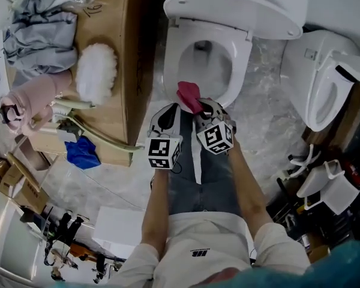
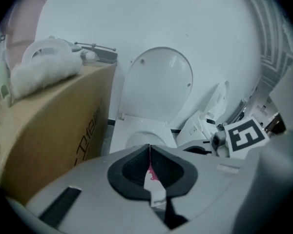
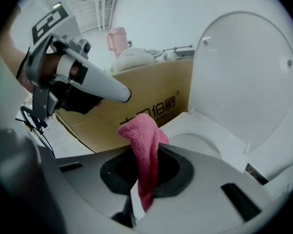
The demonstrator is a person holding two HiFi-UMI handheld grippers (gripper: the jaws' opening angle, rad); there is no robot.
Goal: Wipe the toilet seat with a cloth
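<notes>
The person is standing square in front of the toilet, and the wiping is not yet under way as I read it: this is the approach. The right gripper (image 1: 199, 105) is pinching the pink cloth (image 1: 189, 95) tight between its jaws, the loose end bunching up above the tips. The cloth is hanging just over the front rim of the toilet seat (image 1: 242, 56); whether it is already touching the rim is hard to say from here, since the grippers are crowding that spot.

The left gripper (image 1: 171, 110) is riding just beside it with its jaws pressed together. A sliver of pink and white is showing in the slit between them, and I cannot tell what it is. The lid (image 1: 240, 8) is standing up, so the whole ring is lying open.

The next move, I'd judge, is calling for the cloth to be lowered flat onto the rim and dragged round it under steady pressure, without loosening the grip.

The front edge of the seat is being hidden behind the grippers, and the cardboard box (image 1: 121, 59) is pressing close on the left side.
</notes>
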